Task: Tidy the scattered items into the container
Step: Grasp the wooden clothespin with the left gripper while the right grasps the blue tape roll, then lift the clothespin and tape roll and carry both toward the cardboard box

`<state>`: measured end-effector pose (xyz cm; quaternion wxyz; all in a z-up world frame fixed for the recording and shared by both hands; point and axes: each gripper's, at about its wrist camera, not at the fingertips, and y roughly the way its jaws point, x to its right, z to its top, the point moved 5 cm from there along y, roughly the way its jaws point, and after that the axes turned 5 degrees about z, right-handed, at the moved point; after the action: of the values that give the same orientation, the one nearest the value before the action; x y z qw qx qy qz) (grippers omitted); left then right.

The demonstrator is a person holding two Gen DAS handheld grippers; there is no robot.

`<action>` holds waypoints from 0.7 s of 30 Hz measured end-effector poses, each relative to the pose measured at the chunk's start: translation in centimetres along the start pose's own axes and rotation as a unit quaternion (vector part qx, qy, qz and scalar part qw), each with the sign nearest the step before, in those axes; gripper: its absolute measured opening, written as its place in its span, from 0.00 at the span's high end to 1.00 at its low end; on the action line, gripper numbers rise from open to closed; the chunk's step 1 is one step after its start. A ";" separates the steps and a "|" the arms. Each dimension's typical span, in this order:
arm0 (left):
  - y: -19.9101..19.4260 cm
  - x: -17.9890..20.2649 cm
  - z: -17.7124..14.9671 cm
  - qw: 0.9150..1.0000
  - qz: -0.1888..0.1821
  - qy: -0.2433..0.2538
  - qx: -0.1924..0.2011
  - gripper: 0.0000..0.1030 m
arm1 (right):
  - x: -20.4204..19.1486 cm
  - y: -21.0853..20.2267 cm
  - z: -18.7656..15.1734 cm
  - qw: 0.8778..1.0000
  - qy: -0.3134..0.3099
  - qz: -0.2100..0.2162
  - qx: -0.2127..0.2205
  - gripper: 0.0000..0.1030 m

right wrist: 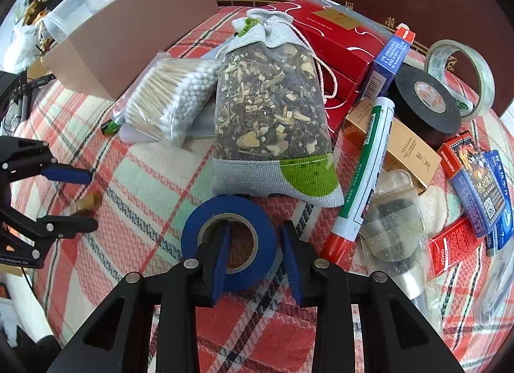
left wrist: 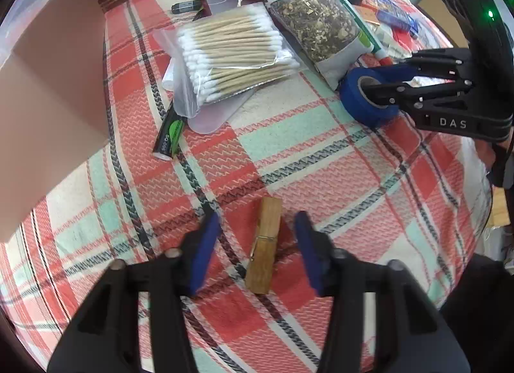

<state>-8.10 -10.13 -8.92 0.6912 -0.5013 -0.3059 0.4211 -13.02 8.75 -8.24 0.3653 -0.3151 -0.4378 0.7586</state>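
A cluttered table under a red, mint and cream plaid cloth. At the far left stands an open brown cardboard box, the likely container.

Near and left of centre, the left gripper points down with its blue pads spread apart. A wooden clothespin lies flat on the cloth between them, touched by neither pad.

Further back in the middle sit a clear bag of cotton swabs and a mesh sachet of dried herbs.

To the right, the right gripper pinches the wall of a blue tape roll, one finger inside the core and one outside. The roll appears to rest on the cloth just before the sachet.

Further right lie a white tube, a black tape roll, a clear tape roll and small boxes.

Risks, as a judgement: the thin clothespin could slide or twist as the pads close, and the blue roll, held by one side only, could swing and slip free on its way to the box.
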 end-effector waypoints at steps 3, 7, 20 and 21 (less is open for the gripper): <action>-0.3 0.6 -0.4 0.999 -0.030 -0.010 -0.013 0.88 | 0.1 -0.3 -0.3 1.000 0.006 0.015 0.004 0.68; -0.6 1.3 -1.0 1.000 -0.024 -0.007 -0.018 0.88 | 0.5 -0.8 -0.7 0.999 0.021 0.032 0.014 0.68; -3.8 2.4 -1.1 1.000 -0.012 -0.016 0.000 0.88 | -0.1 -3.1 -1.4 0.995 0.034 0.080 0.058 0.78; -4.3 2.3 -1.1 1.000 -0.010 -0.016 0.005 0.88 | -0.8 -2.9 -1.1 0.994 0.034 0.083 0.060 0.78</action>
<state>-4.94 -9.12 -5.16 0.6931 -0.4876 -0.3199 0.4237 -10.96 9.57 -5.97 0.3341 -0.3534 -0.3516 0.8000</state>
